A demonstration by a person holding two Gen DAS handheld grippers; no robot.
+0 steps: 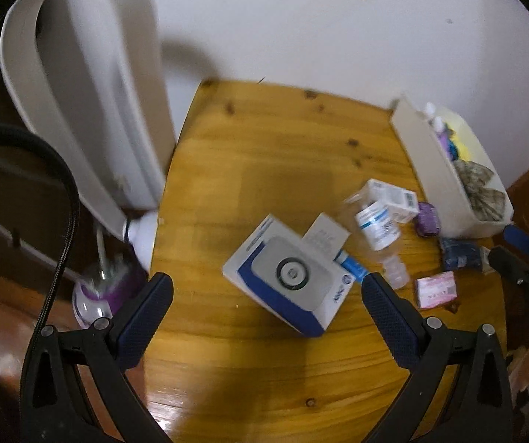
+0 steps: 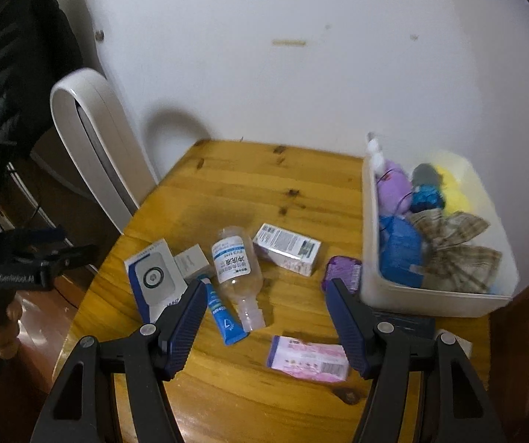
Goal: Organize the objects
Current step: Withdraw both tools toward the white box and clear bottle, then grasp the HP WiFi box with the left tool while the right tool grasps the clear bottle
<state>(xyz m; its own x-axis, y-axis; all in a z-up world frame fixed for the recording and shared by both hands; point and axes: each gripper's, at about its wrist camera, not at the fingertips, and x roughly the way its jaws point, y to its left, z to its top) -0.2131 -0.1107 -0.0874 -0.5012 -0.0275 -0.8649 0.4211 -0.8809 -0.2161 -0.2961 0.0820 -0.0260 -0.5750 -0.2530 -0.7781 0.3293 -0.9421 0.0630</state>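
Between the right gripper's (image 2: pixel 266 295) parted jaws lies a clear bottle (image 2: pixel 235 269).

Bottle (image 2: pixel 235 265) left of bin (image 2: pixel 369 258)

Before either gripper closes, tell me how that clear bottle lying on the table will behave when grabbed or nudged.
The clear bottle lies on its side on the wooden table, so a sideways nudge would probably roll it. It looks see-through and mostly empty, so likely light. Its smooth round body may slip between the fingers unless gripped across the middle.
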